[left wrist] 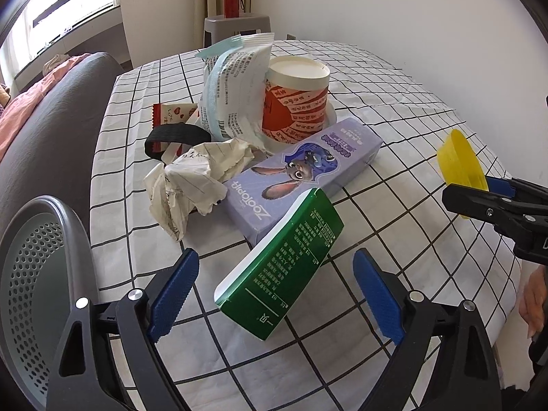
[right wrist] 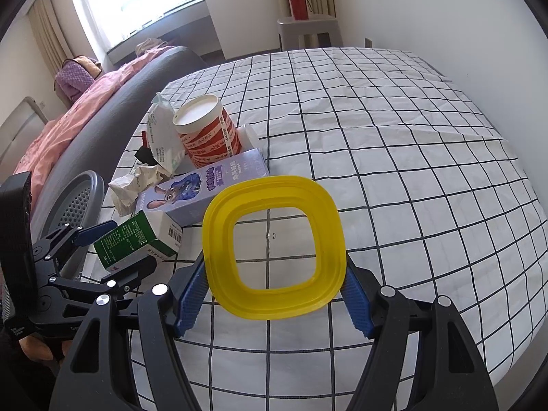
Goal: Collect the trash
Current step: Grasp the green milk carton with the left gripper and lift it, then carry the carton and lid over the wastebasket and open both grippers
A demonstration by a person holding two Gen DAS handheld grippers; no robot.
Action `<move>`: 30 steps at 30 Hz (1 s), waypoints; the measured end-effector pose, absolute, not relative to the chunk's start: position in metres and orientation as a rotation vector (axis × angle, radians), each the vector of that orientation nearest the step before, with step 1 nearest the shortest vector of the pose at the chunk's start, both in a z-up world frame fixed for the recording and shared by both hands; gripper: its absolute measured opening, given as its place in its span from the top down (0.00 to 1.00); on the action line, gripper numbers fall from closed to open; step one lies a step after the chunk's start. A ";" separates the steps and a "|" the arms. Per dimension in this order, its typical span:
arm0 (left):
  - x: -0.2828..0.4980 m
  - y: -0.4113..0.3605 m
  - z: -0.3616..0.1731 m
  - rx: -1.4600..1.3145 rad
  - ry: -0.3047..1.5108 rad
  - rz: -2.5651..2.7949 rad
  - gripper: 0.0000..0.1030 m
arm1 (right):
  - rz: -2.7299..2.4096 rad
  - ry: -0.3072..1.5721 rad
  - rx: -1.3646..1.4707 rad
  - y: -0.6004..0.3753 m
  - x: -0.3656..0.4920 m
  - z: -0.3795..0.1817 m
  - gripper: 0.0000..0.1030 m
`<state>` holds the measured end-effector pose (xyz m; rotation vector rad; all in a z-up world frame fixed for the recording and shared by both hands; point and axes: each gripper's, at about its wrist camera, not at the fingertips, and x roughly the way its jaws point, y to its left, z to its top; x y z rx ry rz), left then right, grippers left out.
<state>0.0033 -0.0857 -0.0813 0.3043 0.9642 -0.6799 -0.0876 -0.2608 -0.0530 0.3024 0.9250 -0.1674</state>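
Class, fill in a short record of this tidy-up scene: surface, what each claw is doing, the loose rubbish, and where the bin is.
surface: white black-grid checked cloth
right claw: shut on a yellow square plastic ring lid
left claw: open, either side of a green and white cardboard box, pads not pressing
loose rubbish: purple rabbit-print carton, crumpled lined paper, red and white paper tub, white plastic pouch
bin: grey perforated basket, at the cloth's left edge
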 end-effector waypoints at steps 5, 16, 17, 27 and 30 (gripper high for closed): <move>0.003 -0.085 -0.086 0.281 0.994 -0.678 0.43 | -0.161 0.932 0.304 -0.259 -0.086 -0.056 0.34; -0.017 -0.062 -0.081 0.213 1.025 -0.645 0.70 | -0.133 0.935 0.296 -0.248 -0.085 -0.056 0.34; -0.018 -0.058 -0.078 0.198 1.021 -0.635 0.73 | -0.127 0.934 0.293 -0.246 -0.084 -0.056 0.34; -0.012 -0.005 -0.038 0.073 0.922 -0.496 0.77 | -0.015 0.906 0.226 -0.201 -0.061 -0.036 0.34; -0.006 0.015 -0.028 0.037 0.892 -0.432 0.77 | 0.037 0.897 0.208 -0.183 -0.050 -0.031 0.34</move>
